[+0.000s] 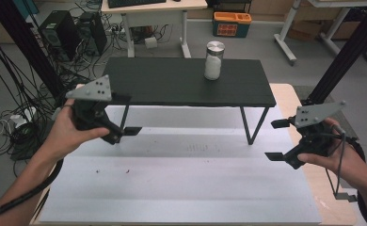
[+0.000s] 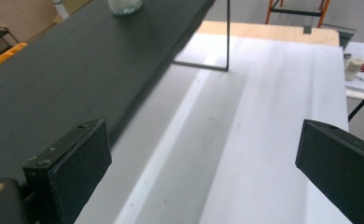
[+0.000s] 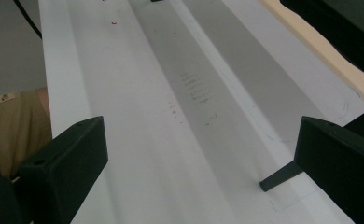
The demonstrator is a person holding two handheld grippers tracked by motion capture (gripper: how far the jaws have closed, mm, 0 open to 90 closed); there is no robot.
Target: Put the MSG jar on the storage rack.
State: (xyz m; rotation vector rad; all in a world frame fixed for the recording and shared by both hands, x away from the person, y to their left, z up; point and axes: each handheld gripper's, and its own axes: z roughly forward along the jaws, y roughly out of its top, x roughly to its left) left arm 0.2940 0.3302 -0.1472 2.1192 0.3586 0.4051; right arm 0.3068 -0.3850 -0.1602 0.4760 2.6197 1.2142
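Left gripper (image 1: 125, 117): held in the person's left hand (image 1: 71, 132) at the near left corner of the black shelf, its jaws spread wide with nothing between them.
Left jaws, close up: in the left gripper view one jaw sits low against the shelf's near edge, the other out over the white tabletop; only bare white surface lies between the two.
Right gripper (image 1: 276, 140): gripped by the right hand (image 1: 334, 157) off the right end of the shelf, jaws wide apart and empty, pointing left across the table.
Right jaws, close up: in the right gripper view the gap between them frames the white top with a few brown specks and faint pencil marks; a foot of the shelf leg (image 3: 283, 175) rests just inside the right-hand jaw.
Black shelf (image 1: 172, 82): a low dark board on thin metal legs, standing on the white table (image 1: 172, 188), ahead of both sets of jaws.
Jar (image 1: 214, 60): glass, metal lid, filled with something white; upright on the shelf top towards its far right, well beyond both grippers and touching neither.
Cable (image 1: 21, 197): trails from the left gripper back along the forearm.
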